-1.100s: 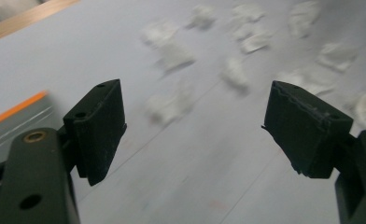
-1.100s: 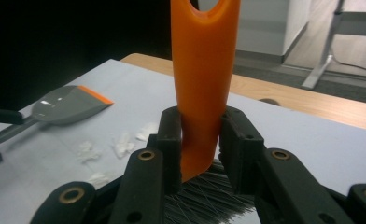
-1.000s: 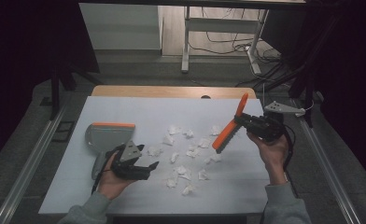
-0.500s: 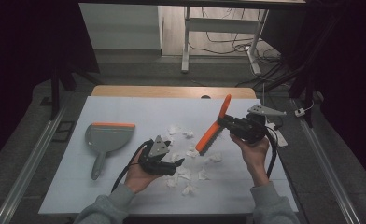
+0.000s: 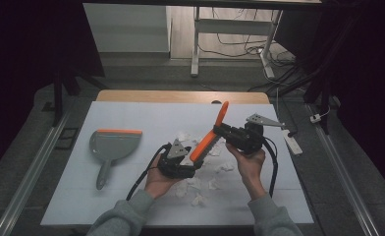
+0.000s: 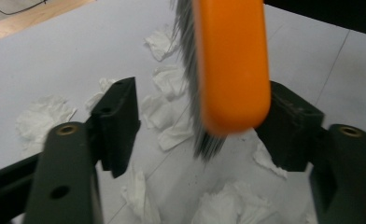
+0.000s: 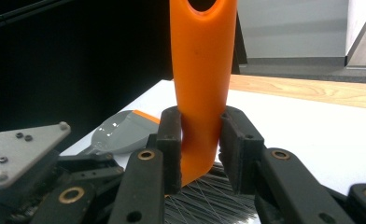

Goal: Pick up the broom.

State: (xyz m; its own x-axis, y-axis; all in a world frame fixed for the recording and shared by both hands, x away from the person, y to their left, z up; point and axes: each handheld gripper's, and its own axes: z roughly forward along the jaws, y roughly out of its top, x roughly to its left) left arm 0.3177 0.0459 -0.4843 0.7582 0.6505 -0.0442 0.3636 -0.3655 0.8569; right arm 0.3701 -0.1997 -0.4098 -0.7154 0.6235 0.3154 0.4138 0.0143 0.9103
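Note:
An orange hand brush [image 5: 207,140] with dark bristles slants over the white table, handle end up. My right gripper [image 5: 220,132] is shut on its handle [image 7: 202,70], both pads pressed against the orange plastic. The brush head [image 6: 230,70] hangs between the jaws of my left gripper [image 5: 190,164], close to the right jaw, with a gap to the left one. Those jaws have just been closing and stand open around it [image 6: 204,116]. Crumpled white paper scraps [image 5: 225,167] lie under both grippers [image 6: 167,79].
A grey dustpan [image 5: 113,143] with an orange lip lies on the table's left side, handle toward me; it also shows behind my right jaws [image 7: 120,133]. The white board [image 5: 131,118] has a wooden edge at the back. Cables trail from both grippers.
My left gripper has moved right, away from the dustpan, to under the brush head, and its jaws have narrowed. My right hand has brought the brush left and down toward the middle.

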